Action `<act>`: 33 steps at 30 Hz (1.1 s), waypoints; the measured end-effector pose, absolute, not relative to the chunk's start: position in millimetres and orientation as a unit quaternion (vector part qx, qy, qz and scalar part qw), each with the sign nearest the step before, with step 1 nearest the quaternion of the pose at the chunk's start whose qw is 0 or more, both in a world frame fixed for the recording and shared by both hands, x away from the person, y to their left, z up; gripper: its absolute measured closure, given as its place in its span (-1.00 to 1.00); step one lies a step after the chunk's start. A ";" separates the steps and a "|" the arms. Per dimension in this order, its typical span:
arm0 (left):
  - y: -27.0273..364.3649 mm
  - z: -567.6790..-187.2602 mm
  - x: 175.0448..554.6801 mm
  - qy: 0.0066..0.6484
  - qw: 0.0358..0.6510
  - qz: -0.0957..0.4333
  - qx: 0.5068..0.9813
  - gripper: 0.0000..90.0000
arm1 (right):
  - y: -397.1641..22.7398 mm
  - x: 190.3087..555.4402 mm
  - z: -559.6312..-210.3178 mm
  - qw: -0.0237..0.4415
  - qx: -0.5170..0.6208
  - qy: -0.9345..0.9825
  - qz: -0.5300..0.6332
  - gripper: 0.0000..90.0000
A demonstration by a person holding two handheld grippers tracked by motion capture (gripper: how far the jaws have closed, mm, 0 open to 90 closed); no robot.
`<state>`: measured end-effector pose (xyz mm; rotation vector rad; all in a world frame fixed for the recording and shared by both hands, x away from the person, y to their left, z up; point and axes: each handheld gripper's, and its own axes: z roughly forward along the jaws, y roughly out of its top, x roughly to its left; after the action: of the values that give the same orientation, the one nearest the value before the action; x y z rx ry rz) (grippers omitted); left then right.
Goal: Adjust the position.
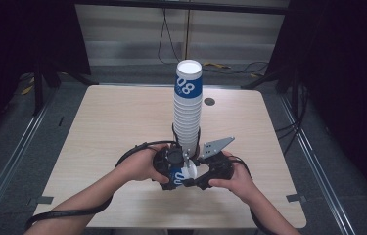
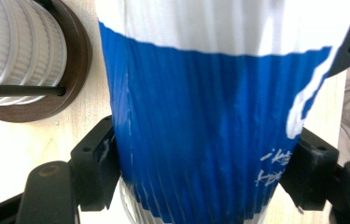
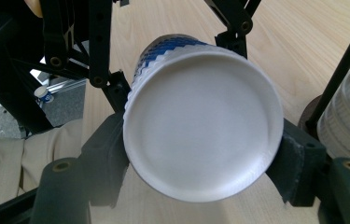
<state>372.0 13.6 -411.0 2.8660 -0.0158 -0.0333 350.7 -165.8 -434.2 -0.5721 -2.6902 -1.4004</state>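
We see one blue-and-white ribbed paper cup [image 1: 180, 175] lying sideways at the near edge of the table [image 1: 112, 122], its white base [image 3: 200, 126] facing the right gripper [image 1: 209, 172]. Both the left gripper [image 1: 167, 169] and the right one clamp it. Just behind stands one tall cup stack [image 1: 187, 110] on a dark round stand [image 2: 70, 74].

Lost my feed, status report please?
Left tongs and right tongs both shut on the blue cup. Cup stack close behind, nothing blocking.
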 end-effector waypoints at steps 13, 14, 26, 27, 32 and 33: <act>14.1 -413.4 376.2 -0.010 0.156 -0.010 0.988 -0.52 | -170.5 349.6 -434.8 0.019 -0.192 -0.871 -0.452 -0.35; 15.4 -413.0 377.7 -0.013 0.164 -0.013 0.986 -0.54 | -172.0 349.9 -434.5 0.017 -0.193 -0.870 -0.454 -0.35; 29.4 -411.8 381.3 0.005 0.222 -0.031 0.975 -0.57 | -175.3 350.8 -433.4 0.025 -0.197 -0.861 -0.468 -0.35; 30.1 -411.3 381.2 0.004 0.221 -0.032 0.975 -0.57 | -175.2 350.9 -433.4 0.027 -0.196 -0.862 -0.467 -0.35; 32.8 -407.1 382.0 0.010 0.226 -0.030 0.974 -0.57 | -174.6 351.3 -432.3 0.024 -0.196 -0.863 -0.465 -0.35; 33.2 -406.4 382.2 0.010 0.228 -0.030 0.973 -0.57 | -174.9 351.4 -432.1 0.024 -0.197 -0.862 -0.466 -0.35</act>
<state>382.2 33.2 -406.4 2.6808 0.0282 -0.0821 351.4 -174.9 -432.1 -0.6083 -2.6676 -1.4431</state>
